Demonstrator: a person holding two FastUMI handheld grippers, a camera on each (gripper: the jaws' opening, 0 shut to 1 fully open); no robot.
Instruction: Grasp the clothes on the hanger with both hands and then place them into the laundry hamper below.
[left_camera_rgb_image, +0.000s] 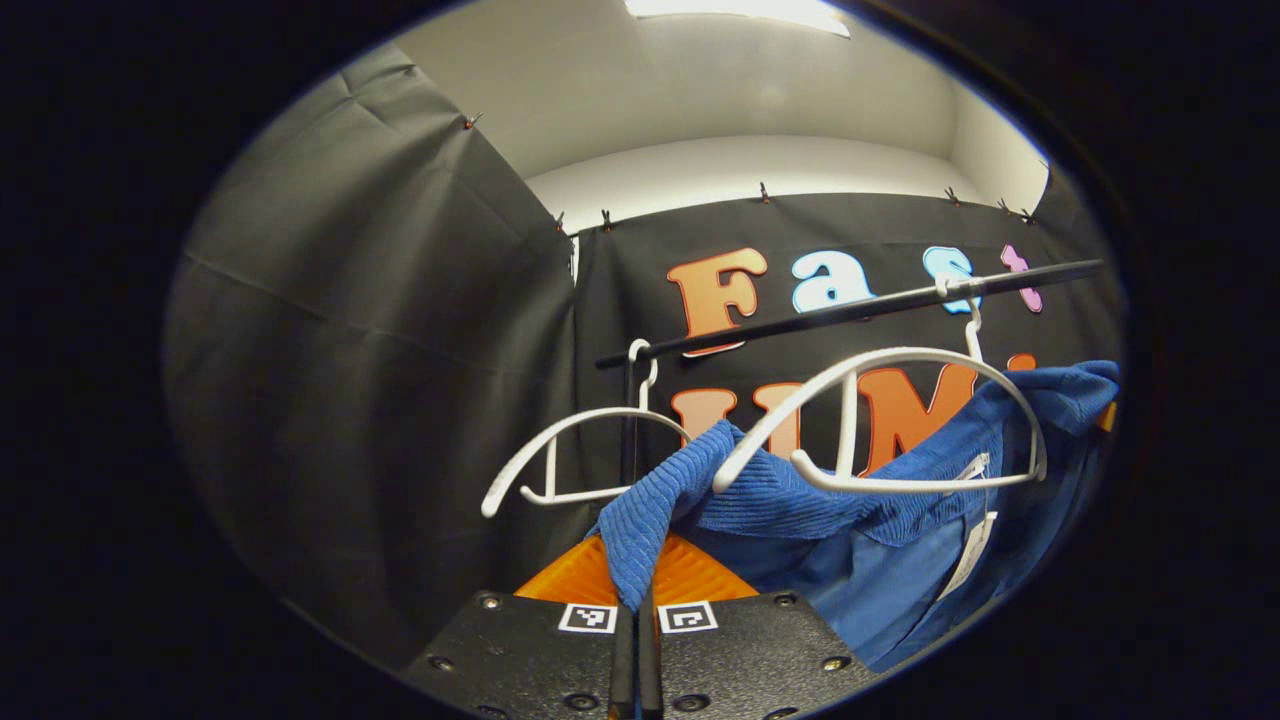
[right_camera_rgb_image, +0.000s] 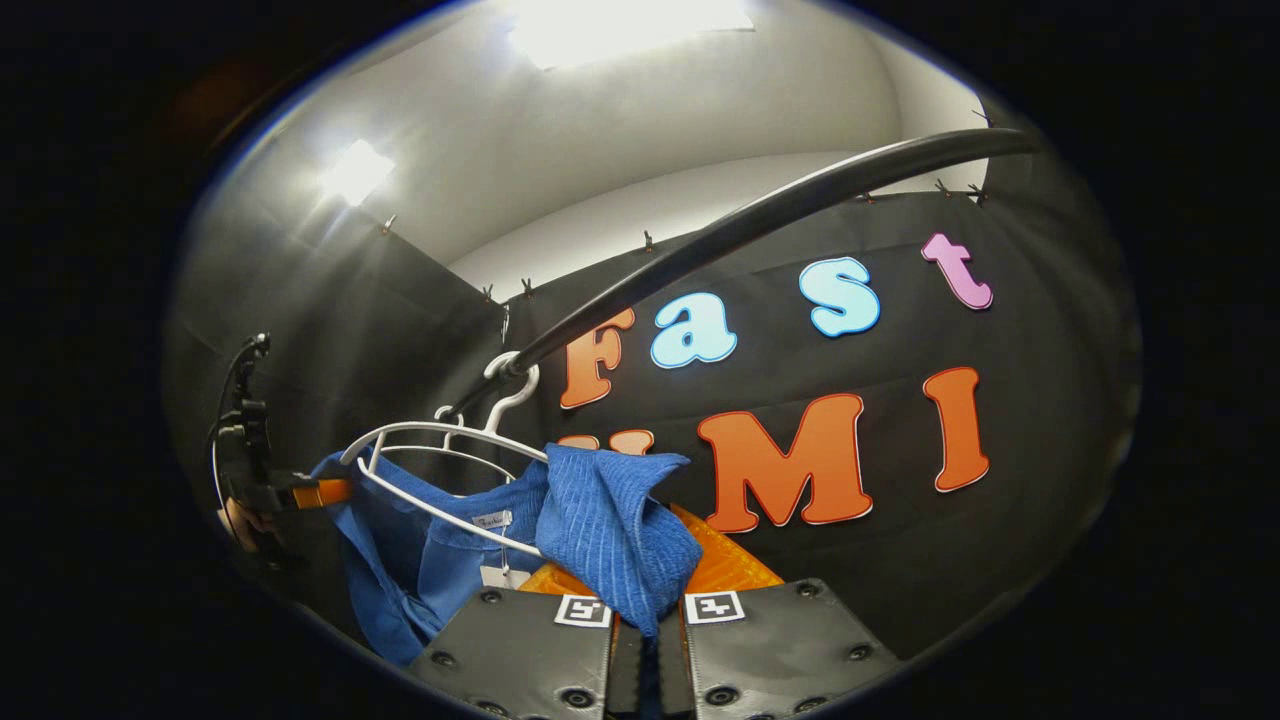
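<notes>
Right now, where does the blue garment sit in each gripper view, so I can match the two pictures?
Left gripper view: the blue garment is lower centre to right, draped under the nearer white hanger, one fold pinched in the left gripper.
Right gripper view: the garment is lower left of centre, its fold pinched in the right gripper.
Shared landmark: the black rail overhead.

Both gripper views look upward from close below, facing the black cloth wall, sharing the black hanging rail (left_camera_rgb_image: 850, 310) (right_camera_rgb_image: 740, 225), white plastic hangers (left_camera_rgb_image: 880, 420) (right_camera_rgb_image: 440, 470), blue ribbed garment (left_camera_rgb_image: 800, 500) (right_camera_rgb_image: 610, 530)
</notes>
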